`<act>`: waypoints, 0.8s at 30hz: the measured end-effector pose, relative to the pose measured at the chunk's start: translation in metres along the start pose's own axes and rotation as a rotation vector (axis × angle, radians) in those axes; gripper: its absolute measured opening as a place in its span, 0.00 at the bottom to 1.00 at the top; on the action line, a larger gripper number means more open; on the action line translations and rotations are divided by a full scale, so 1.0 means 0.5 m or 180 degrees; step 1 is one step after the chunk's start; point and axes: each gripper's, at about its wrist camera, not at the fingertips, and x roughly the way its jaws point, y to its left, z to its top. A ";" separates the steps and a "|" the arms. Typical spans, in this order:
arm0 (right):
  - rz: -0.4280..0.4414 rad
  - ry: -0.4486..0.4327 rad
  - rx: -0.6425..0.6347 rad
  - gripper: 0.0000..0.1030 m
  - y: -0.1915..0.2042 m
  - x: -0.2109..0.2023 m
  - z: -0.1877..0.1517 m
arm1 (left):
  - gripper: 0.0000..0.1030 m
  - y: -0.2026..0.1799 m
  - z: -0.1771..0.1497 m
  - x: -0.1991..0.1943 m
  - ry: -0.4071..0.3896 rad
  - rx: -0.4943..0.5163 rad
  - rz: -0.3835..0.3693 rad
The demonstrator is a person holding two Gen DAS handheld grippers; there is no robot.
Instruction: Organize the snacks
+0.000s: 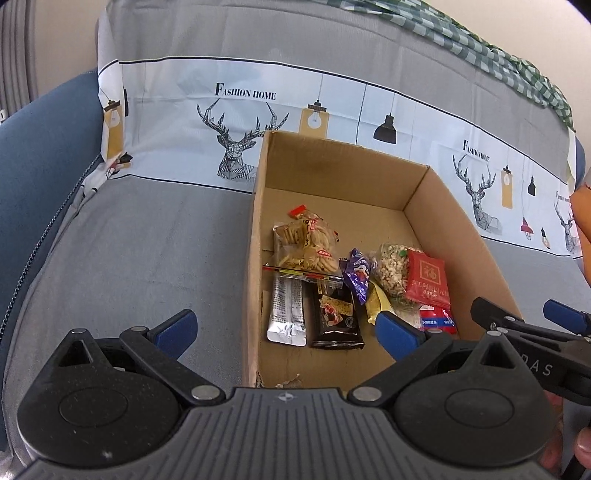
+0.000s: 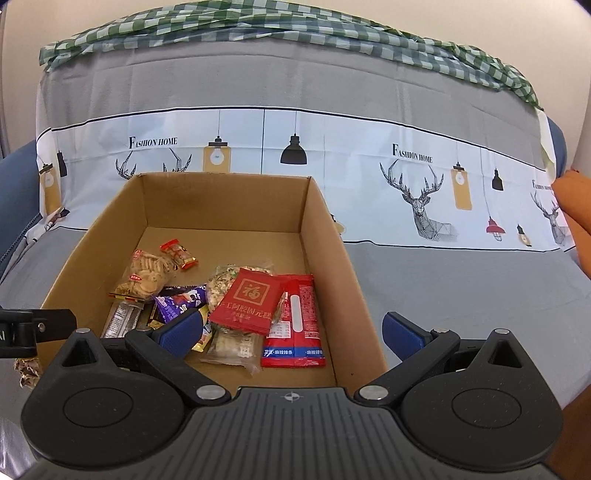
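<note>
An open cardboard box (image 1: 258,229) (image 2: 221,199) sits on a sofa seat with several snack packets on its floor. In it lie a clear biscuit bag (image 1: 306,243) (image 2: 146,275), a silver packet (image 1: 288,314), a black packet (image 1: 336,319), a purple wrapper (image 1: 356,273) (image 2: 181,301), a red packet with a gold character (image 1: 424,278) (image 2: 251,299) and a red spicy-strip packet (image 2: 299,325). My left gripper (image 1: 286,330) is open and empty, straddling the box's left wall. My right gripper (image 2: 291,332) (image 1: 528,317) is open and empty, straddling the right wall.
The sofa cover (image 2: 461,280) is grey with a white deer-print band. A green checked cloth (image 2: 258,22) drapes over the backrest. At the right edge is an orange cushion (image 2: 576,214). A crumpled brownish scrap (image 2: 27,369) lies on the seat left of the box.
</note>
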 end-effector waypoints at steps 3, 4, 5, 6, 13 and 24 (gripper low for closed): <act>0.0005 -0.0004 0.0025 0.99 -0.002 0.000 0.000 | 0.99 -0.001 0.000 0.000 0.0000 0.0000 -0.0008; 0.0006 -0.0003 0.0027 0.99 -0.002 0.000 0.000 | 0.99 -0.001 0.000 0.000 0.0000 0.0002 -0.0008; 0.0008 -0.0004 0.0025 0.99 -0.002 0.000 0.000 | 0.99 -0.001 0.001 0.000 0.0001 0.0004 -0.0005; 0.0008 -0.0005 0.0023 0.99 -0.002 0.000 0.000 | 0.99 0.000 0.001 0.001 0.0004 0.0004 -0.0003; 0.0025 -0.0019 -0.0017 0.99 0.004 -0.001 -0.001 | 0.99 -0.002 0.000 0.001 0.0006 0.0001 -0.0015; 0.0054 -0.0036 -0.0055 0.99 0.010 -0.002 -0.001 | 0.99 -0.002 0.000 0.002 0.0014 0.0014 -0.0029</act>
